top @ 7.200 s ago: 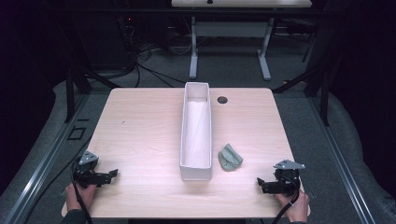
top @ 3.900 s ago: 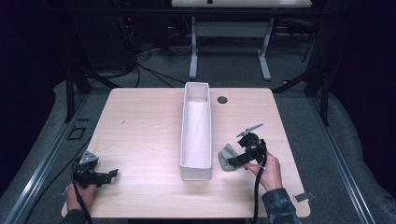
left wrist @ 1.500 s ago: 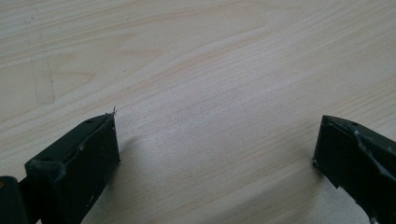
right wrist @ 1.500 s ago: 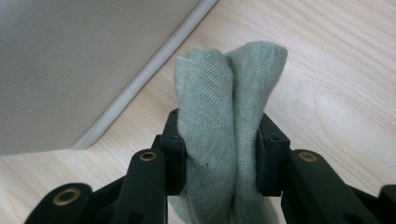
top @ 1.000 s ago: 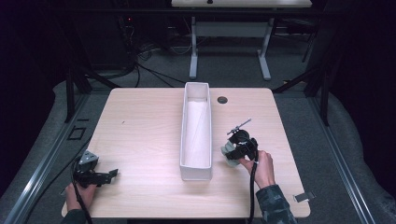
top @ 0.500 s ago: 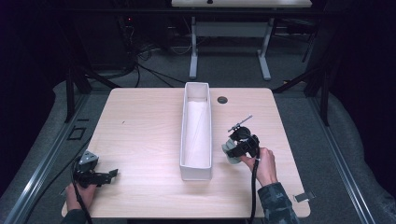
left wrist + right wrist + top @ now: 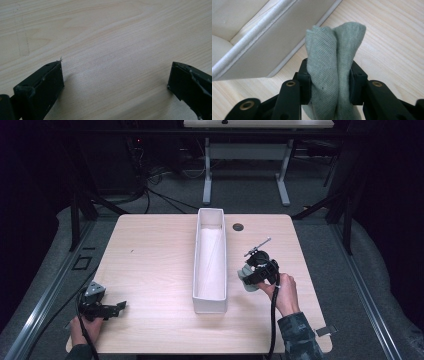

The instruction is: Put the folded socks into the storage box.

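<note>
The right gripper (image 7: 329, 82) has its two black jaws pressed on a folded grey-green cloth (image 7: 332, 75), pinching it at its middle so the bunched folds stand up between the pads; in the high view that cloth (image 7: 246, 279) hangs at the gripper (image 7: 255, 272) just beside the long white bin (image 7: 210, 295), at about three o'clock from the bin's near half. In the right gripper view the bin's wall (image 7: 274, 45) runs at ten o'clock of the cloth, close to it but apart from it, with bare wood at two o'clock. The left gripper (image 7: 115, 82) has its jaws spread wide over bare tabletop, nothing between them; in the high view it (image 7: 102, 307) rests at the table's (image 7: 150, 260) near left corner, at about eight o'clock from the bin, well apart from it. Open wood lies on both sides of the bin; a small dark round hole (image 7: 238, 226) sits at one o'clock of its far end. Compared with a second ago the right gripper sits slightly higher with the cloth lifted off the wood; the left one is unmoved.
</note>
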### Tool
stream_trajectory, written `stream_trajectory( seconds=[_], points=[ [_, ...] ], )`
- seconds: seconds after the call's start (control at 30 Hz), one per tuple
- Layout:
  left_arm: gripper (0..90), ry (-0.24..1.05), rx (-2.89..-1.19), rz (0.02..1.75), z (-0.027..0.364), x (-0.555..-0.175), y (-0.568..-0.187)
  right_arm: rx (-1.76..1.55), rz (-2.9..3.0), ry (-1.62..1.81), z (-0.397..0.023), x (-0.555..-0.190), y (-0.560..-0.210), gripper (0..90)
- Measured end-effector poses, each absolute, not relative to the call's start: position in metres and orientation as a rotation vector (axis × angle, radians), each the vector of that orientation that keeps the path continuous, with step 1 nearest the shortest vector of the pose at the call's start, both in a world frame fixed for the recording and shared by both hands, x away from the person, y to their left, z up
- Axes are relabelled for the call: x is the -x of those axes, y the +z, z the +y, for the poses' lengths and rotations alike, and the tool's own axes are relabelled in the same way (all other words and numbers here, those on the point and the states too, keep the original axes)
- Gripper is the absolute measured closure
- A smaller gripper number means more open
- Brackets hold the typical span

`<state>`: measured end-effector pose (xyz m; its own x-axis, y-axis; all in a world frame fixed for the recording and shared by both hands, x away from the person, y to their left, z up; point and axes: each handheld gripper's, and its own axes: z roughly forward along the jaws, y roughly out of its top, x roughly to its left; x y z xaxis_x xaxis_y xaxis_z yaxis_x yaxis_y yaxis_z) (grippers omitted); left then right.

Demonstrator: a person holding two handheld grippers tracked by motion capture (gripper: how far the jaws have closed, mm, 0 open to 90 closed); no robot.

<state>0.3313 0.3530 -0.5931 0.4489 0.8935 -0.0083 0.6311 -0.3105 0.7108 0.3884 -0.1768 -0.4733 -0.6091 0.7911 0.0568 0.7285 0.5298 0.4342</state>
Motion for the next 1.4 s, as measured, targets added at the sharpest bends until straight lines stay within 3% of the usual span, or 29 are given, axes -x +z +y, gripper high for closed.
stream_trajectory(
  seconds=[1.4],
  points=[
    [0.1, 0.526, -2.05, 1.28, 0.353, -0.331, -0.593, -1.221, 2.613, 0.659, -0.163, -0.395, -0.415, 62.0]
  ],
)
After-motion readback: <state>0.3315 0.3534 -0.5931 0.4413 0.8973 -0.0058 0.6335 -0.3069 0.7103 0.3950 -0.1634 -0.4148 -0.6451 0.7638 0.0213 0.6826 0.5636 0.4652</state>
